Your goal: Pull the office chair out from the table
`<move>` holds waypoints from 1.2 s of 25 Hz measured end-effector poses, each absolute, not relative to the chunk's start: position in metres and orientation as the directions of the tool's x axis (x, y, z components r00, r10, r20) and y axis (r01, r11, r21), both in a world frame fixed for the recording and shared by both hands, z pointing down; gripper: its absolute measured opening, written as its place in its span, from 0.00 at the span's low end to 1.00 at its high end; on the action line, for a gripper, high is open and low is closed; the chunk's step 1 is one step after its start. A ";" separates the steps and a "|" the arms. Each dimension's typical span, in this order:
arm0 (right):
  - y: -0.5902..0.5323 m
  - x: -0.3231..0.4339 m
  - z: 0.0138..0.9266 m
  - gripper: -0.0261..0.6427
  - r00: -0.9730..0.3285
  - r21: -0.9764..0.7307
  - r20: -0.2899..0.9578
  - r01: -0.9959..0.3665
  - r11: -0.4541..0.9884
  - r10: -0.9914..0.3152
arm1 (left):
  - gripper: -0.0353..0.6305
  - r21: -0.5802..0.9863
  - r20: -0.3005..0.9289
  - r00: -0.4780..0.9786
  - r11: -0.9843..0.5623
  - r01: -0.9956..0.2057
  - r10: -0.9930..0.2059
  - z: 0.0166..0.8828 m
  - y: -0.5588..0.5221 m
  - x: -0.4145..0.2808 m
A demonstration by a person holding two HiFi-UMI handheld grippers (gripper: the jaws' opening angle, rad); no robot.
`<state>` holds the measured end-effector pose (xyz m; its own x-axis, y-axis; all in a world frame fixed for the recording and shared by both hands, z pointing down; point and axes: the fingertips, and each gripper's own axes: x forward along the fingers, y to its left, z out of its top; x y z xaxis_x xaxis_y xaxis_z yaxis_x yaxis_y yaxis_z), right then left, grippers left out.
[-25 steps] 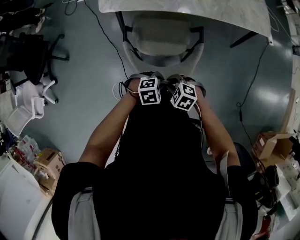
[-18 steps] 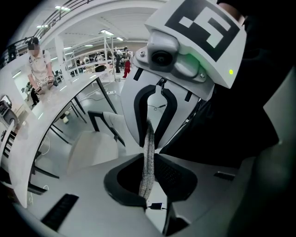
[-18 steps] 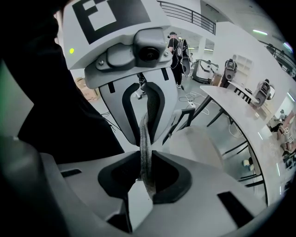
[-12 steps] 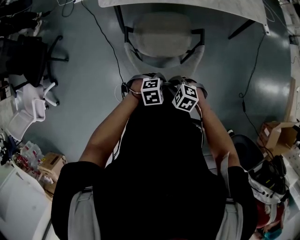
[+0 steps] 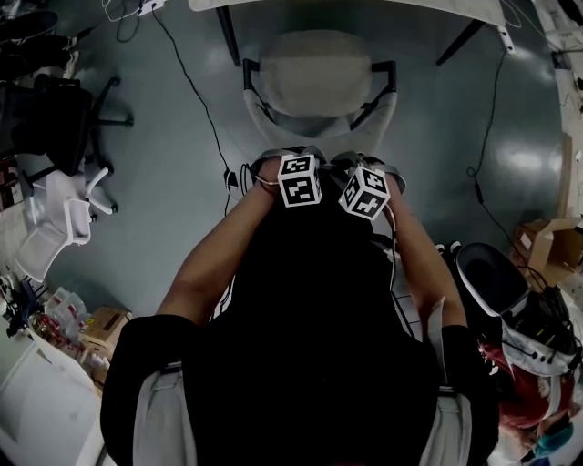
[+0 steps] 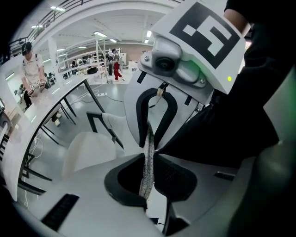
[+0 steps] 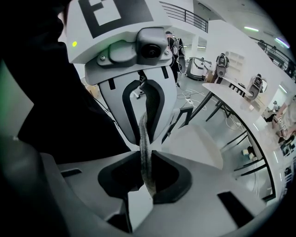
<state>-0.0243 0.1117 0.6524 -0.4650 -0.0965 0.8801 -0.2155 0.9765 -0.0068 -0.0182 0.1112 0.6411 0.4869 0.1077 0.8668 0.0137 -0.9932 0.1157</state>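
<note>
Presently | office chair [image 5: 314, 71]: stood just off the table's [image 6: 41, 102] near edge, seat clear of it, backrest toward the person | left gripper [image 6: 148, 159]: jaws narrow, clamped on the backrest's mesh rim [image 6: 149, 139] | right gripper [image 7: 147, 162]: likewise narrow, pinching that same rim just beside the left.

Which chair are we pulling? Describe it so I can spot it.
Find the white table at the top of the head view. The chair sits just below its edge. Unlike the black chair and white chair at left, it has a pale seat with black armrests, and the left gripper and right gripper clamp its mesh back.
</note>
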 end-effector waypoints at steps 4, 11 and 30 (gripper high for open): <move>0.127 -0.017 0.653 0.16 -0.456 0.001 0.883 -0.234 0.972 -0.110 | 0.15 0.110 0.869 0.483 -0.994 0.026 0.109 0.641 0.126 -0.011; 0.153 -0.006 0.654 0.16 -0.449 -0.011 0.888 -0.233 0.972 -0.097 | 0.15 0.133 0.867 0.482 -0.991 0.023 0.128 0.640 0.153 0.000; 0.215 0.008 0.652 0.16 -0.461 -0.010 0.883 -0.202 0.979 -0.086 | 0.12 0.108 0.884 0.461 -0.994 -0.030 0.082 0.639 0.214 0.011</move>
